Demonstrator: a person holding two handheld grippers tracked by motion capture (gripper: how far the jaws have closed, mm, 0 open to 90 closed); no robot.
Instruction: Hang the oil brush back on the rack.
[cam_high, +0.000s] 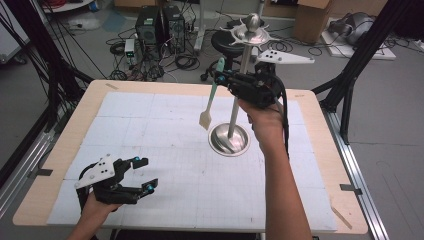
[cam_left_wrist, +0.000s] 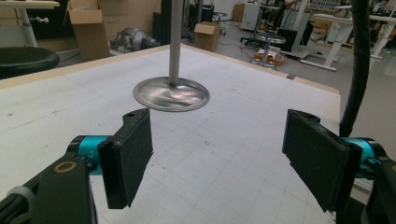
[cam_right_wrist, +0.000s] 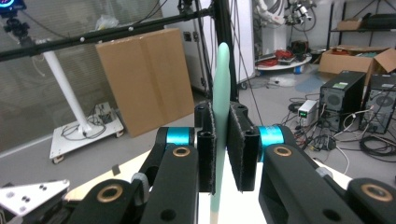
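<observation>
A spatula (cam_high: 211, 97) with a mint-green handle and a cream head hangs head-down above the white mat. My right gripper (cam_high: 220, 77) is shut on its handle, held high beside the pole of a metal stand (cam_high: 229, 140). The stand has a round dish base and a hooked top (cam_high: 252, 32). In the right gripper view the pads (cam_right_wrist: 243, 149) press on the green handle (cam_right_wrist: 222, 74), which sticks up past them. My left gripper (cam_high: 146, 174) rests low at the mat's front left, open, with nothing between its pads (cam_left_wrist: 127, 158). It faces the stand's base (cam_left_wrist: 171, 94).
The white gridded mat (cam_high: 150, 130) covers a wooden table (cam_high: 65, 145). A black stool (cam_high: 225, 42) stands behind the far edge, with computer towers (cam_high: 160, 25) and cables on the floor. Black frame posts (cam_high: 360, 55) rise at both sides.
</observation>
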